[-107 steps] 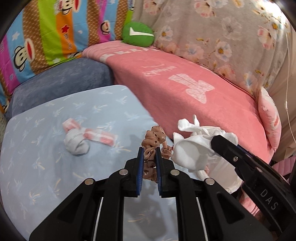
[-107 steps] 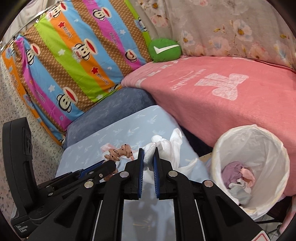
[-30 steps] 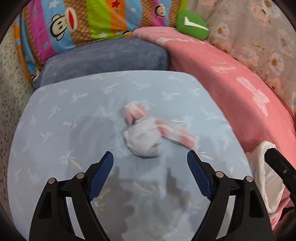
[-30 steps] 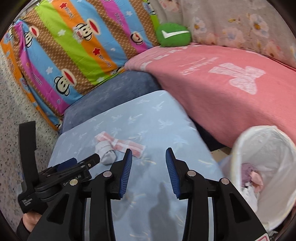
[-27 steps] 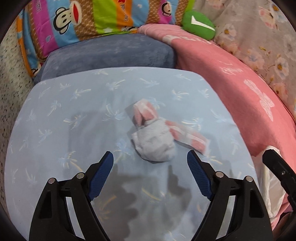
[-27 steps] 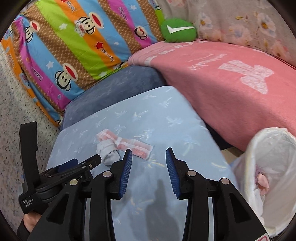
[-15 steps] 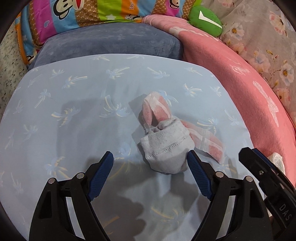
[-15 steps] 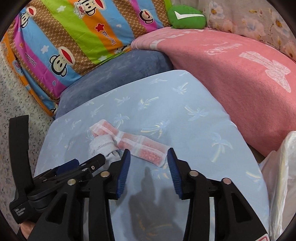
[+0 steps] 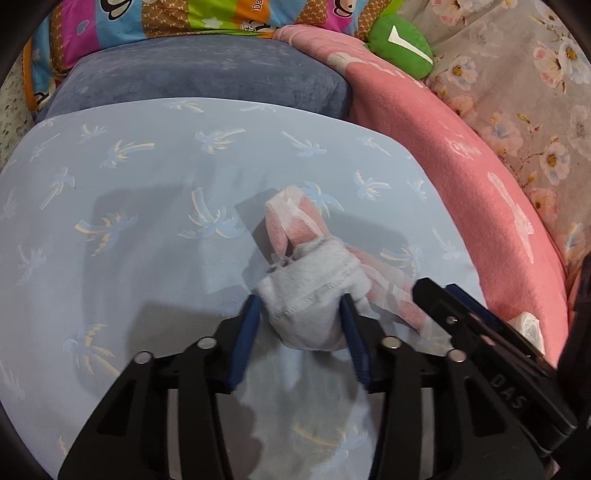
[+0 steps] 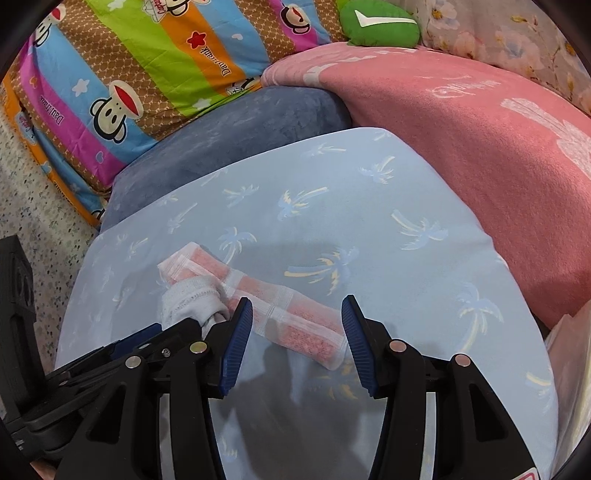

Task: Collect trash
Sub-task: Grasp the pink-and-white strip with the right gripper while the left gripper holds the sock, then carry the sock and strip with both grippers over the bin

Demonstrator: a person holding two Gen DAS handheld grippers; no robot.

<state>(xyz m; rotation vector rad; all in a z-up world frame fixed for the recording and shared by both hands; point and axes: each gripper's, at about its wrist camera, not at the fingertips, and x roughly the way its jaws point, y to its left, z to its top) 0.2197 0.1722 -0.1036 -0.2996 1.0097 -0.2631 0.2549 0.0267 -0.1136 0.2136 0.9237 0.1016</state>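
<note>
A grey-white sock (image 9: 314,295) lies balled on the light-blue palm-print cushion (image 9: 129,229), wrapped around a pink-and-white strip (image 9: 295,218). My left gripper (image 9: 301,306) has closed its blue pads (image 9: 248,328) onto both sides of the sock. In the right wrist view the sock (image 10: 192,299) sits at the left end of the strip (image 10: 280,310). My right gripper (image 10: 295,317) is open, its jaws straddling the strip's near end just above the cushion (image 10: 369,229). The left gripper (image 10: 177,332) shows at lower left there.
A pink blanket (image 9: 461,155) covers the seat to the right, with a green Nike pillow (image 10: 380,27) behind it. A grey-blue cushion (image 9: 207,77) and striped monkey-print bedding (image 10: 122,74) lie beyond. The white bin bag edge (image 10: 569,369) shows at far right.
Both grippers released their earlier trash and returned to the cushion. The left gripper advanced and narrowed from wide open onto the sock. The right gripper moved in over the pink strip.
</note>
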